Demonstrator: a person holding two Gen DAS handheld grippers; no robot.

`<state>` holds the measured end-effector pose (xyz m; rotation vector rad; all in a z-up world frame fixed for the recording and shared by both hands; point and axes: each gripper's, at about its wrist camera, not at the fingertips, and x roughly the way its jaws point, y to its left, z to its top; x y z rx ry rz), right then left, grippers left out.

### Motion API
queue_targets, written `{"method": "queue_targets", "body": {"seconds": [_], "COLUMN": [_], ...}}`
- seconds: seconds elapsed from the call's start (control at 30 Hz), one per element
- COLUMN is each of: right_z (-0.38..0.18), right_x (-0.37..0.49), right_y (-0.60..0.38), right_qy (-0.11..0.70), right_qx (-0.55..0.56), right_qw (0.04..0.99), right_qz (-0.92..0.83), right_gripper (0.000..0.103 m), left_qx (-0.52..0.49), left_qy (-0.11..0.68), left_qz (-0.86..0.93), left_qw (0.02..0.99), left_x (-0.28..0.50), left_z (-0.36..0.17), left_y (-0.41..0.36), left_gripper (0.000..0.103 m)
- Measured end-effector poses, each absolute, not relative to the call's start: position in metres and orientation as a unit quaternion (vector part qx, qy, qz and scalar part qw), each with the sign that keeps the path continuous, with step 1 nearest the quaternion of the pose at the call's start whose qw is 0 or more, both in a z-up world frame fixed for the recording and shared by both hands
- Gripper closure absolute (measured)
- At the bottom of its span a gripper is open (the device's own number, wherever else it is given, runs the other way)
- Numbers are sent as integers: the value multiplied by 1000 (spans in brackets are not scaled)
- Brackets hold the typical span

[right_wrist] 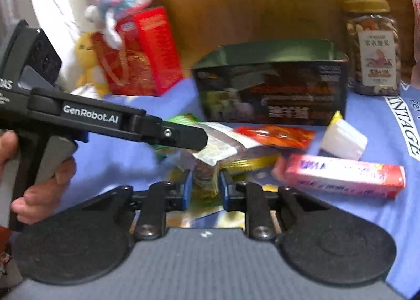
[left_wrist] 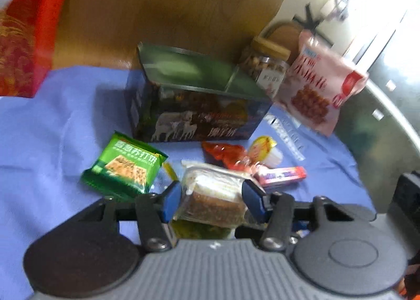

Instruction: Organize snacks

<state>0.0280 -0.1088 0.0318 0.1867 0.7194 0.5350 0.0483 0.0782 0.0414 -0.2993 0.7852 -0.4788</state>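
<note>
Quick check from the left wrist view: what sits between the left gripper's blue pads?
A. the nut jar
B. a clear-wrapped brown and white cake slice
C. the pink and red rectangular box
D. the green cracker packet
B: the clear-wrapped brown and white cake slice fills the gap of the left gripper.

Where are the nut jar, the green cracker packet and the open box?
Nut jar (right_wrist: 372, 53): right wrist view, on its label.
Green cracker packet (left_wrist: 126, 166): left wrist view, front face.
Open box (left_wrist: 199, 116): left wrist view, front wall.

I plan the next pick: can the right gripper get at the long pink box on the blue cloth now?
Probably not yet: the right gripper is shut on a clear-wrapped snack. The long pink box lies uncovered beside it on the blue cloth.
</note>
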Motion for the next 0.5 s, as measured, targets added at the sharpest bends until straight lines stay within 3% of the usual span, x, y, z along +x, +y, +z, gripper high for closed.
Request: {"method": "queue_targets", "body": {"seconds": [0.17,0.3,0.5], "right_z": [64,91,86], "right_x": [6,39,121], "right_y": [-104,-112,-130], "right_qy": [303,256,268], "right_qx": [99,86,83], "right_qw": [903,926,934], "right_qz": [288,265,222], "right_gripper": [78,78,75], "left_qx": [-156,-155,-159], "left_qy": [315,289,308], "left_qz": [-231,-232,-209], "left_qw": [907,916,915], "left_x": [44,91,160], "left_z": [85,108,87], "left_y": [89,78,55], "left_gripper": [53,53,46]}}
